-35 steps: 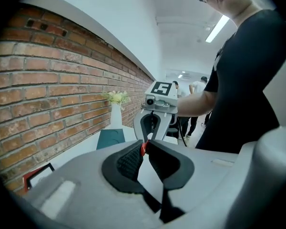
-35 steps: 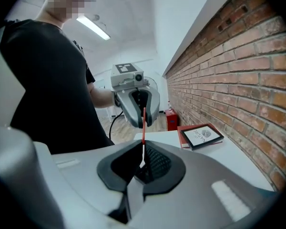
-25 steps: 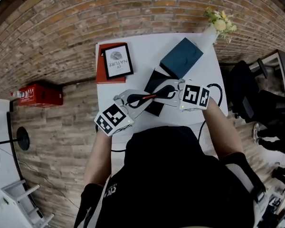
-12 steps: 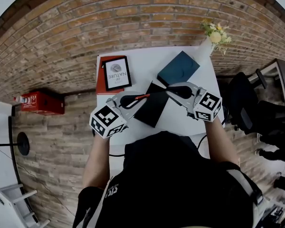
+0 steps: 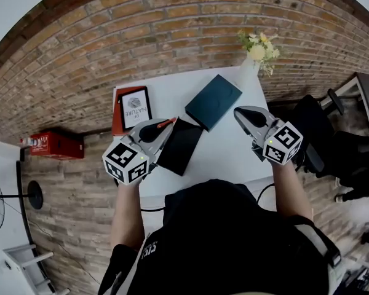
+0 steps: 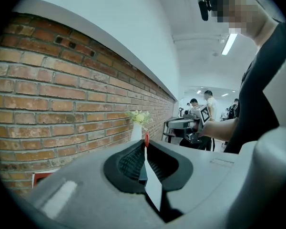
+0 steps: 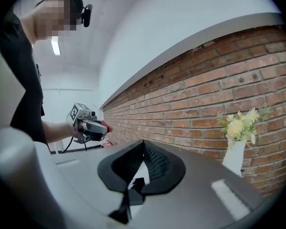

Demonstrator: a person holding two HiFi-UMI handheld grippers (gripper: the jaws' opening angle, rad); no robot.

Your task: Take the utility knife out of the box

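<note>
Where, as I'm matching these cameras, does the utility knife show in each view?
Head view: utility knife left of centre, held by the left gripper.
Left gripper view: bottom centre, edge-on between that gripper's shut jaws, red tip up.
Right gripper view: left of middle, red tip poking from the left gripper.
Shared landmark: white vase of flowers.

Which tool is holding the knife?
The left tool: a red-tipped utility knife is pinched in its jaws. The right tool has just shut on nothing.
</note>
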